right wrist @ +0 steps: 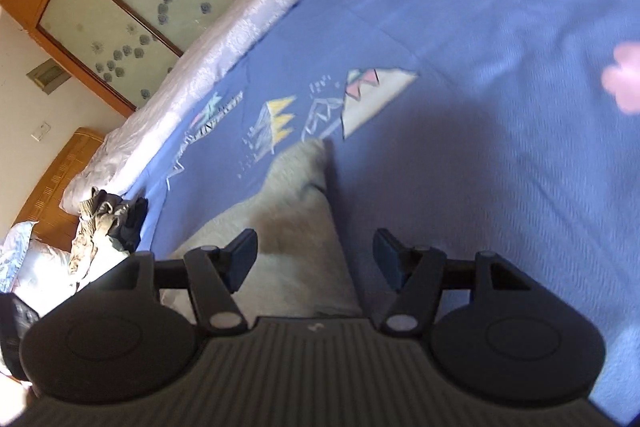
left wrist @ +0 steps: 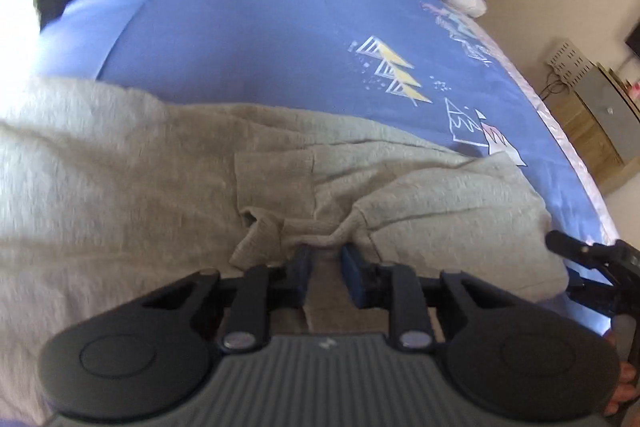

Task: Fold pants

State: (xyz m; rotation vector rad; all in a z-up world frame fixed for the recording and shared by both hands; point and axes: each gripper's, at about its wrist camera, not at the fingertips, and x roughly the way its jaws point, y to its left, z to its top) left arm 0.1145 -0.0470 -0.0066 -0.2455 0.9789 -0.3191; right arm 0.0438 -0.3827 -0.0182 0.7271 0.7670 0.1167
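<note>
Left wrist view: left gripper [left wrist: 326, 259] narrowed, nothing clearly pinched, over bunched grey pants [left wrist: 160, 167]; right gripper [right wrist: 314, 255] wide open, empty. Clothes heap [right wrist: 108, 223] lies on the bed [right wrist: 500, 167] edge.

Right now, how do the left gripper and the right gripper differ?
The left gripper has its jaws nearly together at a bunched fold of the grey pants; the right gripper stands wide open, nothing between its pads, above a pants edge. Both point down at the blue bedspread.

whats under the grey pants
The grey pants lie on the blue patterned bedspread, which shows all around them. Whatever is directly beneath the fabric is covered and cannot be seen.
</note>
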